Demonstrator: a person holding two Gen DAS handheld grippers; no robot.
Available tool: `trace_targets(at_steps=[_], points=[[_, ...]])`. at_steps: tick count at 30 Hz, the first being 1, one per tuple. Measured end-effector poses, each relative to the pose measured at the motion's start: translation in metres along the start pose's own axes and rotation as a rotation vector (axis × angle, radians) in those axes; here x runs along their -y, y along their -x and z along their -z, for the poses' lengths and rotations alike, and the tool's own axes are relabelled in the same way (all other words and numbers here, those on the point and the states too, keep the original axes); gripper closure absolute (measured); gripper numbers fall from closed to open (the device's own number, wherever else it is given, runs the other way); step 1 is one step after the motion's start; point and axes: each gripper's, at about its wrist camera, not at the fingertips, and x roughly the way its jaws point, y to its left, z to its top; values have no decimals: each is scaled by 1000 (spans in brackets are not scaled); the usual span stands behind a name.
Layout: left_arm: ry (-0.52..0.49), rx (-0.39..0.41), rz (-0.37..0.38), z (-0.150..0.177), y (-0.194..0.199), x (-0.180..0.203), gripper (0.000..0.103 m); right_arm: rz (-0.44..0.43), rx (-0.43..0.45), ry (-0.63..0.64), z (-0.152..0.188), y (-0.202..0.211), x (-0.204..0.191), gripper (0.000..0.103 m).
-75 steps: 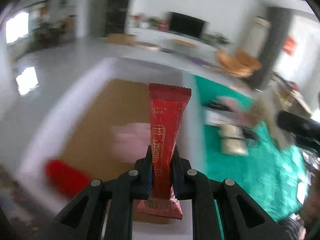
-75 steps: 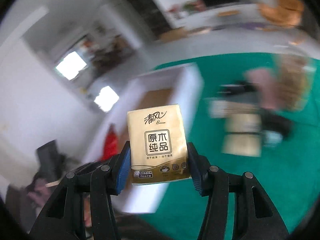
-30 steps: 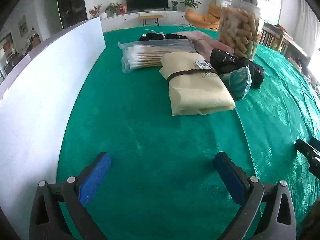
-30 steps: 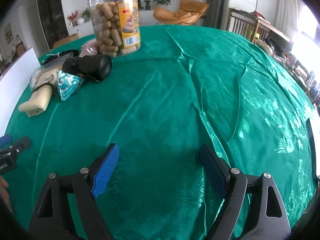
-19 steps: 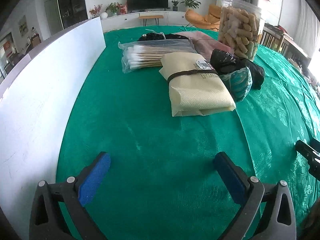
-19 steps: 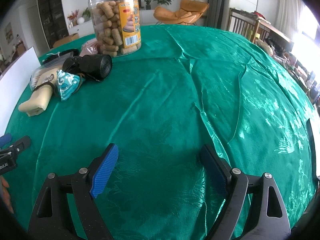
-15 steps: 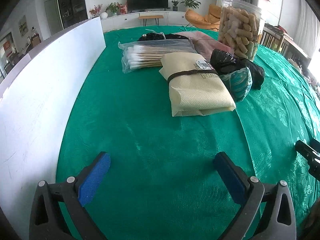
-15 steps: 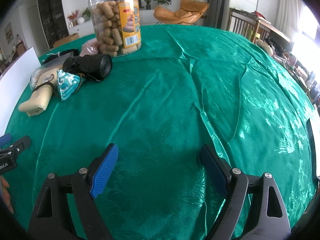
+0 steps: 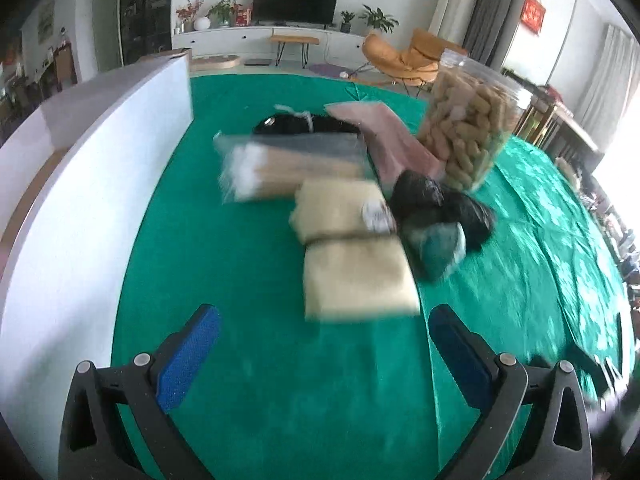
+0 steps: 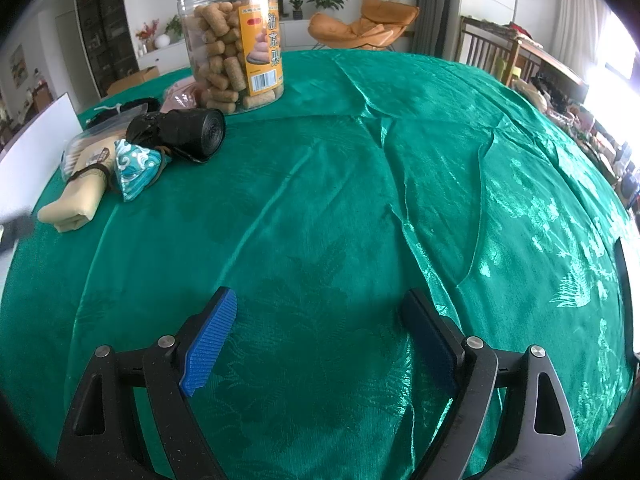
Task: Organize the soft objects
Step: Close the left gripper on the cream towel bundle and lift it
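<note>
My left gripper (image 9: pixel 324 352) is open and empty, just short of a folded cream cloth (image 9: pixel 352 272) with a dark band. Beside the cloth lie a teal patterned pouch (image 9: pixel 440 244), a black roll of bags (image 9: pixel 444 204), a pink cloth (image 9: pixel 396 148), a clear bag of cotton swabs (image 9: pixel 288 168) and a black item with a white cord (image 9: pixel 304 122). My right gripper (image 10: pixel 320 332) is open and empty over bare green tablecloth, far from the cream cloth (image 10: pixel 80 200), the pouch (image 10: pixel 134 168) and the black roll (image 10: pixel 180 132).
A clear jar of snack sticks (image 9: pixel 468 128) stands behind the pile; it also shows in the right wrist view (image 10: pixel 236 44). A white box wall (image 9: pixel 80 200) runs along the table's left side. The green tablecloth (image 10: pixel 400 160) is wrinkled.
My left gripper has risen and moved toward the pile, its view now blurred. Earlier both grippers let go of a red packet and a tissue pack. The right gripper has barely moved.
</note>
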Motion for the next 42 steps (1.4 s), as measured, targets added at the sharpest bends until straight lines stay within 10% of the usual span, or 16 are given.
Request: trace_targets(at_steps=[8,10,11,15,20,29,42], points=[[18,-129,-60,-42,-73,10,0,1,0,0,0,0,0,15],[-38,-128,-81,-42,-75,17,12,0,0,0,0,0,0,15],[-72,-105,-95,-40,-71,21,38,1,0,0,0,0,0,15],[-116,-94,-76,-19,-40,24,49,1,-1,0,0,0,0,15],[-101,-115,-60,24,-3,9,46,0,-1,0,0,0,0,15],[-143,-45,-128,40,-20,-5,0,-4,-1,2,1,1,0,14],[-106,-10,-103,42,-20,-15,0,-4,-1,2,1,1,-1,14]])
